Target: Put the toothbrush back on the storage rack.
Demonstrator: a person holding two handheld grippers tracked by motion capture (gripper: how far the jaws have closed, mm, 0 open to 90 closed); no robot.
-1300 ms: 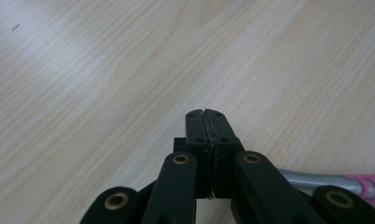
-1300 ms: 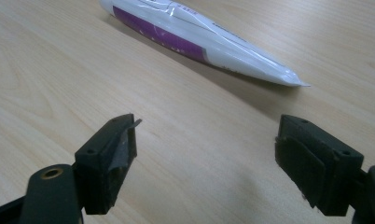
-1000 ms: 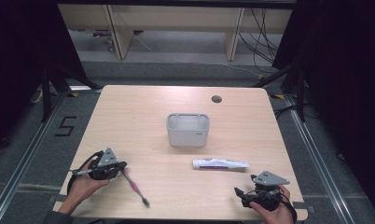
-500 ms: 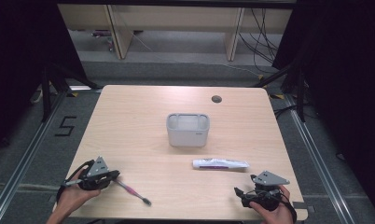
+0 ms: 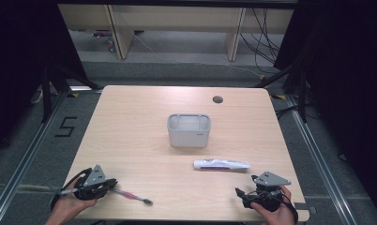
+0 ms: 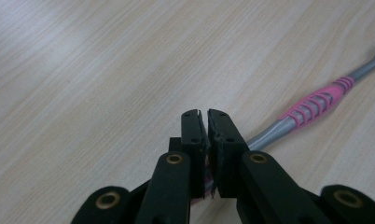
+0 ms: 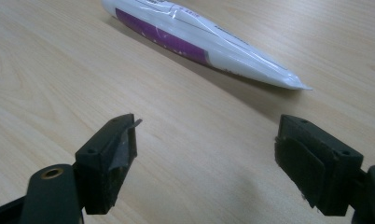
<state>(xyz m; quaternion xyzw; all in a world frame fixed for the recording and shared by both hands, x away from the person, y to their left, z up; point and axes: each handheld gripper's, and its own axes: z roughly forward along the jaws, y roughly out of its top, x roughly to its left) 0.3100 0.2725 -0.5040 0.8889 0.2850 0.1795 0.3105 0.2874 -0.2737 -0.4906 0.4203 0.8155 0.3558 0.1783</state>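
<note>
A pink and grey toothbrush [image 5: 131, 196] lies flat near the table's front left, and its handle [image 6: 316, 100] runs off to the right in the left gripper view. My left gripper [image 5: 112, 185] is shut on the handle's near end, where pink shows between its jaws [image 6: 207, 123]. A white and purple toothpaste tube [image 5: 222, 164] lies right of centre. My right gripper [image 5: 241, 195] rests open at the front right. In the right gripper view the tube [image 7: 199, 42] lies just beyond those spread jaws [image 7: 204, 154], with nothing between them.
A grey open-topped holder [image 5: 189, 130] stands upright at the table's middle. A round cable hole [image 5: 218, 99] sits near the far edge. The wooden table [image 5: 130, 126] has bare room on its left half. Dark floor rails run along both sides.
My left gripper has moved back and to the left, swinging the toothbrush's handle end with it while the brush head stayed about where it was. The right gripper has kept still.
</note>
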